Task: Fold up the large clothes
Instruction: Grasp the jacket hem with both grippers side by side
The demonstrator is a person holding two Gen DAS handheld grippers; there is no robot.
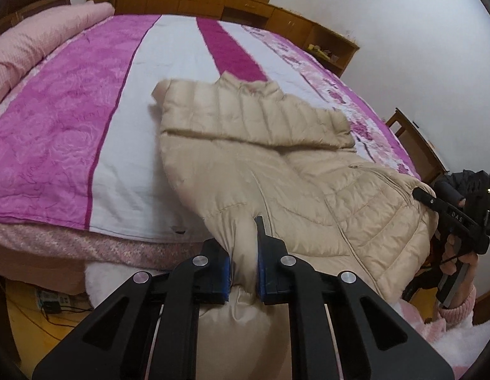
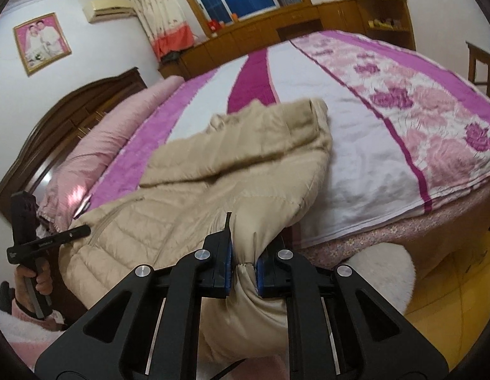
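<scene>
striped bedspread (image 1: 70, 133), pink quilt (image 1: 39, 44), framed portrait (image 2: 42, 42), perhaps a white stool (image 2: 387, 272)

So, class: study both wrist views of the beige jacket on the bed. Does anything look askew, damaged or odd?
The jacket lies crooked: its collar end rests on the bedspread, its lower part hangs past the bed edge, bunched in the left gripper and right gripper. One sleeve lies folded across it. No damage shows.

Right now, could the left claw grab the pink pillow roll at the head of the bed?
Probably not yet. The left claw is shut on the beige puffer jacket at the near bed edge, and the pink pillow roll lies far across the purple bedspread. It would need to let go first.
</scene>
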